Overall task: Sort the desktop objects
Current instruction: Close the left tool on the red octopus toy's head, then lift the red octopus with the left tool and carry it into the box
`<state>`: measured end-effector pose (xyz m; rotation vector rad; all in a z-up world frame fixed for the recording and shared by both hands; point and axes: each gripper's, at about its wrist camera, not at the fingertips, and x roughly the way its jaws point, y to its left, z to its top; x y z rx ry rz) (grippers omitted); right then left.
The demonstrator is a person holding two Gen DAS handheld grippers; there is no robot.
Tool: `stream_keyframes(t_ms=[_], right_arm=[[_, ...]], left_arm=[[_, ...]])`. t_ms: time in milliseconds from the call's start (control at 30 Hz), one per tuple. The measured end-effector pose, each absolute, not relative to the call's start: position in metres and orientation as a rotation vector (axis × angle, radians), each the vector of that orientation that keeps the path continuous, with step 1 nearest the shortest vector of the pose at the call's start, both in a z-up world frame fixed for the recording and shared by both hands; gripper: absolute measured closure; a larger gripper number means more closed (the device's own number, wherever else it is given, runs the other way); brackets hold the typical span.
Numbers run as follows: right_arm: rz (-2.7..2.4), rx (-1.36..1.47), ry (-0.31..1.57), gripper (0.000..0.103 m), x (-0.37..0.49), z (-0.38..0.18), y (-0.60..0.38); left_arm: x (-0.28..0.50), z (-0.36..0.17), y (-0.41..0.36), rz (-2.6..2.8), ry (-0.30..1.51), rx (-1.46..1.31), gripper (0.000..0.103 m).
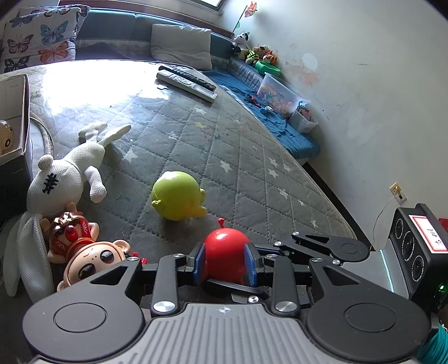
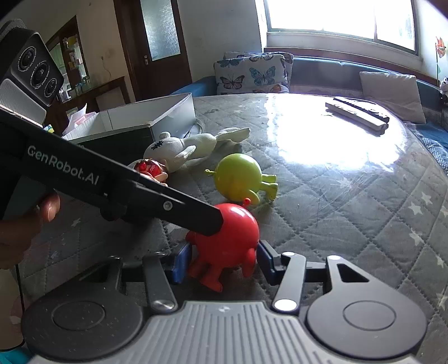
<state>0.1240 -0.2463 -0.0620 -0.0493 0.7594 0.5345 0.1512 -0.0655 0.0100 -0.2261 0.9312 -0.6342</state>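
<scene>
On the quilted grey mat [image 1: 224,145] our left gripper [image 1: 226,263] clamps the round red plastic toy's [image 1: 225,256] body, while our right gripper [image 2: 221,261] brackets its legs, pads seemingly not yet pressing.

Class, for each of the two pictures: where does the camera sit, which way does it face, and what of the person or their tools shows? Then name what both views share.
Left wrist: sits on the left gripper, faces the wall; its pads clamp the red toy; the right gripper shows.
Right wrist: sits on the right gripper, faces the window; the left gripper's finger and a hand show.
Shared: red toy, green toy, white plush rabbit.
</scene>
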Motion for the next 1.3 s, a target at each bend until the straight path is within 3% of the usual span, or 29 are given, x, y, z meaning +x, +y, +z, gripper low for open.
stream_keyframes(t_ms=[733, 1300], right_arm=[[0.525, -0.046, 0.757, 0.055, 0.127, -0.061, -0.248], [0.615, -0.176, 0.639, 0.055, 0.144, -0.012, -0.194]], left_arm=[[0.160, 0.002, -0.059, -0.670, 0.961, -0.301, 0.069], [0.145, 0.052, -0.004, -0.573, 0.777, -0.307, 0.070]])
